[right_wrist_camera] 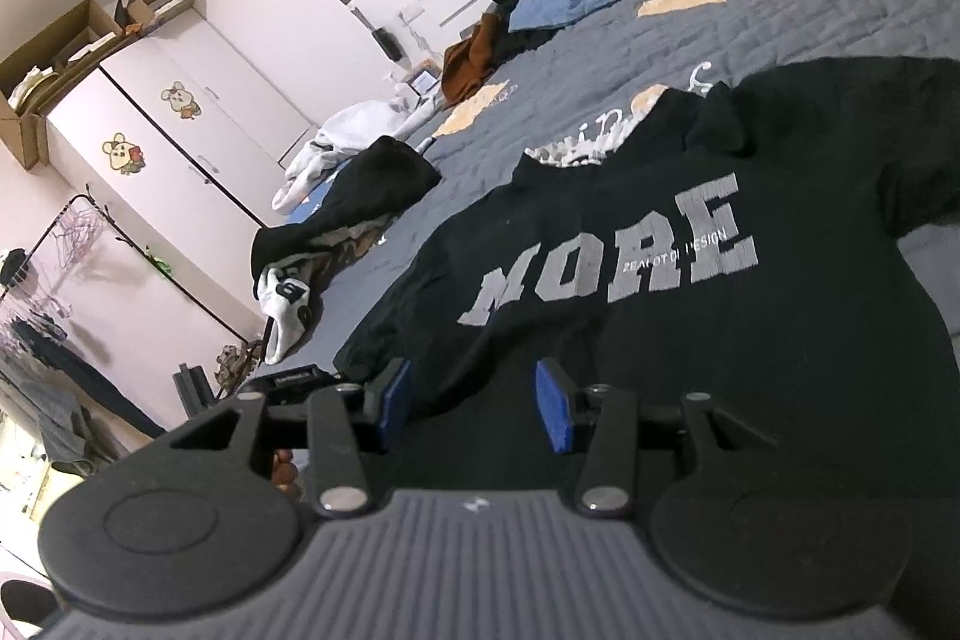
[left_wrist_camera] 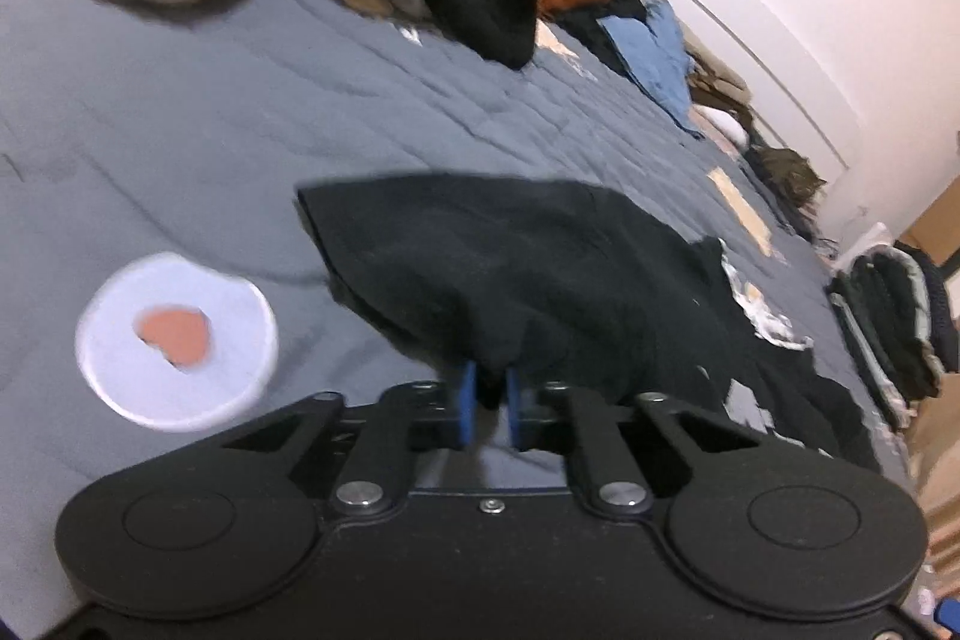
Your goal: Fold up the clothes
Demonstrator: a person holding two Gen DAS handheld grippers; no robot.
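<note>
Left tongs (left_wrist_camera: 487, 400) pinching black T-shirt (left_wrist_camera: 540, 268) edge on bed (left_wrist_camera: 240, 100); right tongs (right_wrist_camera: 474, 406) half open, shirt hem between pads, not clamped

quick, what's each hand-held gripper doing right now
Left hand-held gripper: shut on the black t-shirt.
Right hand-held gripper: open, pads either side of the shirt's edge, not pressing it.

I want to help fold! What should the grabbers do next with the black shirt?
Probably close the right gripper on the black shirt: its jaws stand open over the hem, while the left gripper already pinches its edge.
</note>
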